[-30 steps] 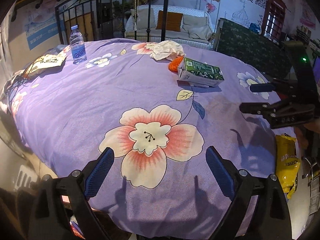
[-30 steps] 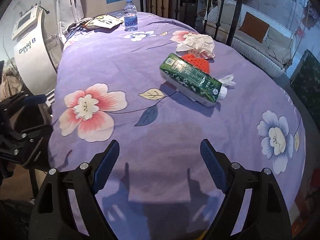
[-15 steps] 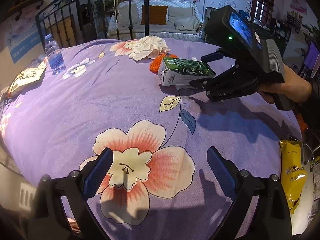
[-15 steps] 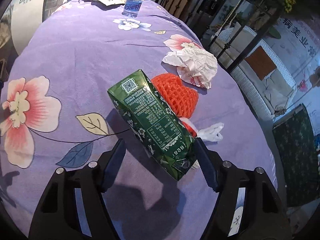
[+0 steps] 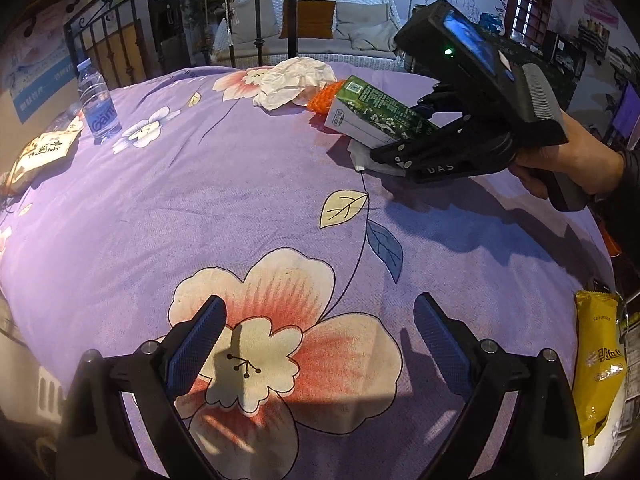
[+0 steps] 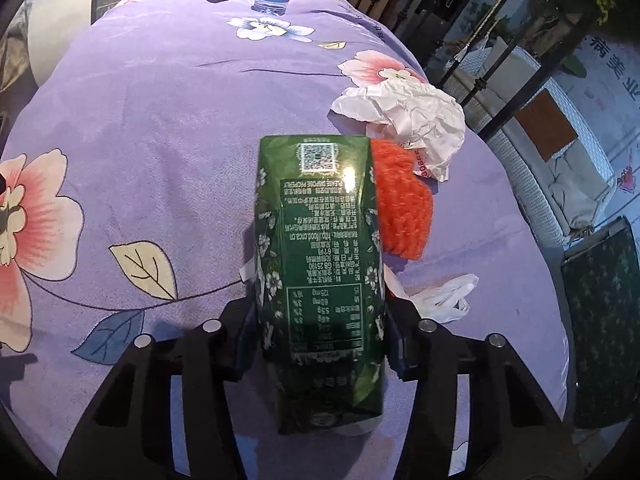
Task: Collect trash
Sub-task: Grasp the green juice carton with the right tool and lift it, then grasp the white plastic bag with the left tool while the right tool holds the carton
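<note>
Fingers of the right gripper clamp the green carton by both sides; lift it straight, clear of the orange net. Left gripper hangs open, empty.

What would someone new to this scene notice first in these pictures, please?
The green carton stands out first, clamped between the jaws of the right gripper and tilted up off the purple floral cloth. Just behind it lie an orange net and crumpled white paper. The left gripper hangs open over the big pink flower, holding nothing.
</note>
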Action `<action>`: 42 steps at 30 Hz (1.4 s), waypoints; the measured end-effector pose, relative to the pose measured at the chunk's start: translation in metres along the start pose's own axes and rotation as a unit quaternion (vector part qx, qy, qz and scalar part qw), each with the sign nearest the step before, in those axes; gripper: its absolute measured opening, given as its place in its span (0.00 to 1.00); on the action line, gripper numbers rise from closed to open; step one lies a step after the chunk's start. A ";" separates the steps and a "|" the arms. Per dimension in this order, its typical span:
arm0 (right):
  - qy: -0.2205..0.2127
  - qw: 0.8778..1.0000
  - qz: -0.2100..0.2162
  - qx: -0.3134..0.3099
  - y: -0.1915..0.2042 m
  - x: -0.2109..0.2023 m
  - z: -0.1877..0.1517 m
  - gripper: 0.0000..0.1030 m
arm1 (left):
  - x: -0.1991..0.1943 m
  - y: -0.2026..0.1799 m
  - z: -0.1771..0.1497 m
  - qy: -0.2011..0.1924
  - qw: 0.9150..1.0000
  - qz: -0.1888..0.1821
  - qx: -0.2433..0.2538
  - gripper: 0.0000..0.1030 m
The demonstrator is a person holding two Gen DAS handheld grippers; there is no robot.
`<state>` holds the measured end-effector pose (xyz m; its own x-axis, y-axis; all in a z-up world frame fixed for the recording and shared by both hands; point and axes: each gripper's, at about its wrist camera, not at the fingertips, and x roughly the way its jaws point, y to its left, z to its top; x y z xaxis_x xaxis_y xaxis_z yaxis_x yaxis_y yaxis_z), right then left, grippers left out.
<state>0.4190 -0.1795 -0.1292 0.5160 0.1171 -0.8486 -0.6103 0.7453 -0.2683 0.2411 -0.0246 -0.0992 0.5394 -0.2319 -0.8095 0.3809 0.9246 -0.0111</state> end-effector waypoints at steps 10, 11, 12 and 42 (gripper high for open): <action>-0.030 0.988 0.036 0.149 -0.040 -0.045 -0.050 0.48 | 0.018 -0.010 0.020 0.007 1.000 -0.021 -0.006 0.90; -0.032 0.987 0.037 0.154 -0.041 -0.049 -0.055 0.48 | 0.021 -0.012 0.025 0.007 1.000 -0.023 -0.004 0.90; -0.033 0.985 0.041 0.162 -0.042 -0.053 -0.059 0.48 | 0.024 -0.014 0.030 0.007 1.000 -0.027 -0.002 0.90; -0.068 0.959 0.047 0.273 -0.074 -0.092 -0.136 0.48 | 0.131 -0.065 0.124 0.038 0.997 -0.003 0.071 0.48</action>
<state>0.3355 -0.3348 -0.0932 0.5703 0.2572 -0.7802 -0.2720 0.9553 0.1161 0.3799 -0.1527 -0.1321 0.4806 -0.2087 -0.8518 0.4893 0.8698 0.0629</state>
